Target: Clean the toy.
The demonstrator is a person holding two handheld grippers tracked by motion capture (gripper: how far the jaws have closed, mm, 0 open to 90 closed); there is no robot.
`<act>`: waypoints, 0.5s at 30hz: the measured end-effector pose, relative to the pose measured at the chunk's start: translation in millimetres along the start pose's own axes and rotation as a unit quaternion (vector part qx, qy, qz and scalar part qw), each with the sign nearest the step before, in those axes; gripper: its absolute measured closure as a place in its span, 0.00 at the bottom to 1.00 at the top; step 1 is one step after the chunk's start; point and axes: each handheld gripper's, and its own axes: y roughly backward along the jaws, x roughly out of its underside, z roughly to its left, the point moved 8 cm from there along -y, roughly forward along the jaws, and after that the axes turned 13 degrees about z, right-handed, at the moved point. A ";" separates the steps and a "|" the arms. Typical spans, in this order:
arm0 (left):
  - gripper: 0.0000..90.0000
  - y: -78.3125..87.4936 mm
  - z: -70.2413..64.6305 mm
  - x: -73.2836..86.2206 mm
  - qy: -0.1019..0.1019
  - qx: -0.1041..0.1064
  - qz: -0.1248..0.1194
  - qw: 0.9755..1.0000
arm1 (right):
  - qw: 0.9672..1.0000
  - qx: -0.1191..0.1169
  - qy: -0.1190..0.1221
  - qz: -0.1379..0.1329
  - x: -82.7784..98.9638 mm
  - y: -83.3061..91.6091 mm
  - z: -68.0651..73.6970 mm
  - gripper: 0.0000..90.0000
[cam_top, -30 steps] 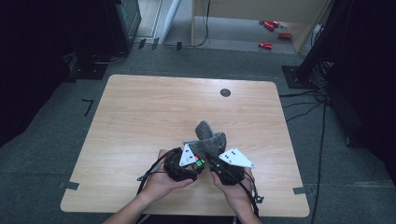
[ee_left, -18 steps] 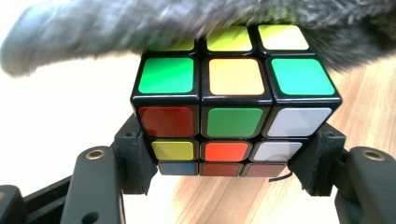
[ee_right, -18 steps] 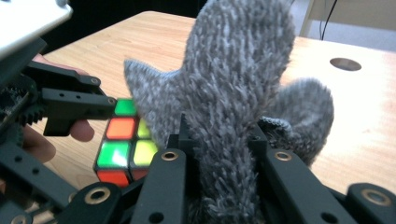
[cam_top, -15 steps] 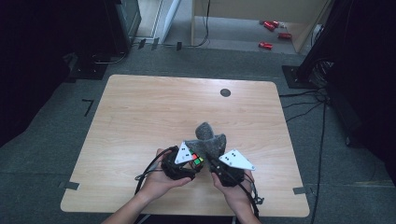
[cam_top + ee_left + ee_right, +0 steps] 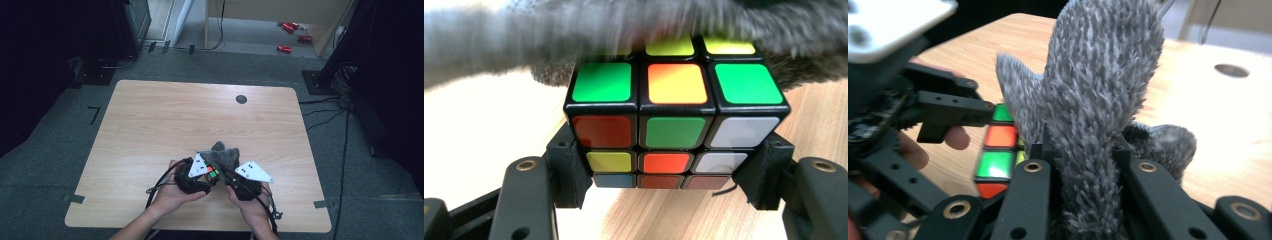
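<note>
Cube: the black-framed, colour-stickered plastic puzzle cube (image 5: 676, 125) sits clamped by its side faces between the left gripper (image 5: 192, 177) jaws — rigid, smooth, light.
Cloth: the fluffy grey microfibre cloth (image 5: 1098, 95) is pinched in the tightly closed right gripper (image 5: 1083, 150) jaws, draped over the cube — soft, limp.
Place: near the wooden table (image 5: 150, 115) front edge, centre.
Hold: flat cube sides; bunched cloth fold.

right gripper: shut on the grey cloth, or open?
Shut. In the right gripper view, the right gripper pinches the fuzzy grey cloth tightly between its black jaws, the fabric bunched narrow there.
</note>
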 end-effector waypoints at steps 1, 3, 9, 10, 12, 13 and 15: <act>0.39 -1.8 -0.8 0.3 -0.002 -0.002 0.004 1.000 | 1.000 0.006 0.008 -0.001 -0.1 0.3 3.0 0.88; 0.39 -2.6 -2.2 0.1 -0.001 0.000 0.003 1.000 | 1.000 -0.006 0.010 -0.001 -0.2 0.4 8.3 0.88; 0.39 1.6 -5.1 -0.3 -0.012 -0.004 -0.006 1.000 | 1.000 -0.004 0.015 -0.007 -4.6 -0.2 5.3 0.89; 0.39 3.9 -3.3 -0.7 -0.008 -0.004 -0.009 1.000 | 1.000 -0.004 0.015 -0.007 -4.6 -0.2 5.3 0.89; 0.39 6.4 1.3 -0.3 0.000 -0.005 -0.011 1.000 | 1.000 -0.002 -0.003 -0.006 -4.4 0.7 -4.7 0.89; 0.39 7.5 6.5 0.9 0.012 -0.003 -0.012 1.000 | 1.000 -0.006 0.001 -0.007 -3.4 2.2 -3.6 0.89; 0.39 6.5 7.3 2.7 0.014 -0.003 -0.010 1.000 | 1.000 0.005 0.022 -0.009 -2.0 2.9 6.2 0.89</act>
